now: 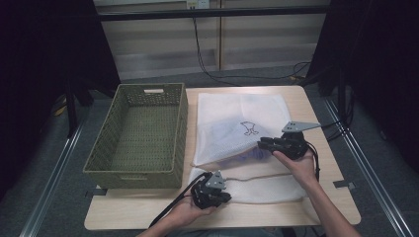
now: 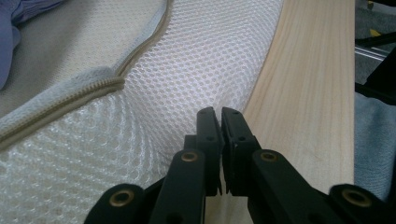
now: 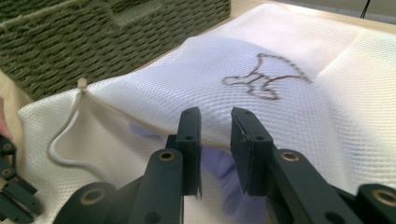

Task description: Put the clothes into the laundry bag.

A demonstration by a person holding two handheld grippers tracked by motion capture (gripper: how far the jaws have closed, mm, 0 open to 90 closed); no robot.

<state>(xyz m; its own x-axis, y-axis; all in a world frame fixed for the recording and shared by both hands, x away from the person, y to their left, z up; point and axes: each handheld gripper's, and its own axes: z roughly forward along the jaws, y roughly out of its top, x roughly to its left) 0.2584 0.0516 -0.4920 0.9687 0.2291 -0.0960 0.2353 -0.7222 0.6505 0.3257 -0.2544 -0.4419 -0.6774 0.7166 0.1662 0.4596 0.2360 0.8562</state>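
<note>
I see the mesh bag (image 1: 237, 129) on the worktop (image 1: 316, 197), purple cloth (image 3: 219, 170) inside; basket (image 1: 138, 136) beside it. Left gripper (image 2: 219, 116) fingers clamped on mesh; right gripper (image 3: 215, 123) fingers apart.

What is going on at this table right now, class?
A person works a white mesh laundry bag with two handheld grippers. The left gripper has its jaws shut on the bag's lower flap near the table's front edge. The right gripper, jaws open, sits at the bag's unzipped mouth, where a bluish-purple garment shows inside. A green woven basket sits beside the bag.
</note>
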